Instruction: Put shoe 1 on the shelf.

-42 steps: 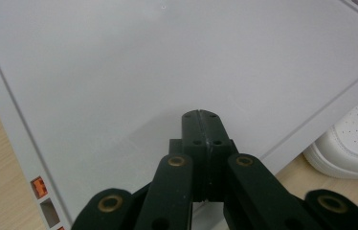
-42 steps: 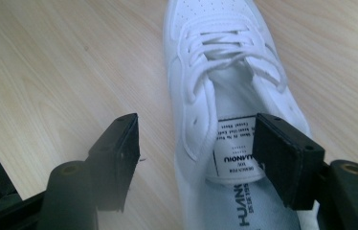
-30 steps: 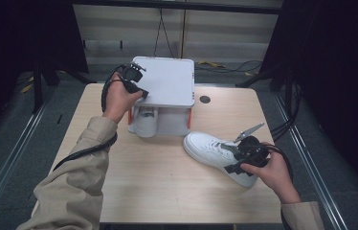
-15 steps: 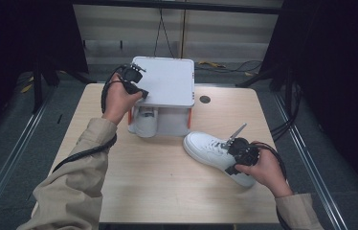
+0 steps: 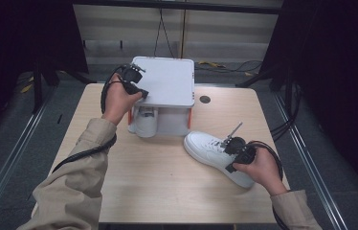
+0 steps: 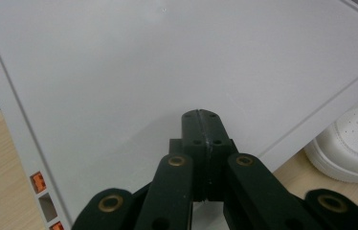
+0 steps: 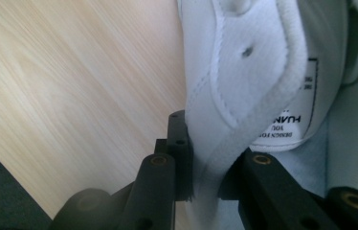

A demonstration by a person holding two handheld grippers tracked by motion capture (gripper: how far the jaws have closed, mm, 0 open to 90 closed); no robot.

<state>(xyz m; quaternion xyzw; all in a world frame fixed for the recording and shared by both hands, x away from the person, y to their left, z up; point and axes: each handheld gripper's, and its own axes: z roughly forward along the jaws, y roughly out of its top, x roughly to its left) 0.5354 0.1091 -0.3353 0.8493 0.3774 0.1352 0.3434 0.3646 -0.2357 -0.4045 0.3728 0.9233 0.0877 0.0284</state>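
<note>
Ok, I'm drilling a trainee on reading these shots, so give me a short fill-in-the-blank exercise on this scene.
1. The right gripper, whose jaws have just been closing, pinches the collar of a white ____.
2. The left gripper, jaws shut with nothing between them, rests on the flat top of the grey ____.
3. A second white sneaker stands ____ that rack's top shelf.
4. The held sneaker lies on the ____ table.

Missing words: sneaker; rack; under; wooden

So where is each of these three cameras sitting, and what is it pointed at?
High view: above the table, looking forward and down; both forearms and hands show.
Left gripper view: rides the left gripper, shut fingers resting on the white box lid.
Right gripper view: rides the right gripper, which has just been closing on the sneaker's collar.
All three share the white sneaker.
</note>
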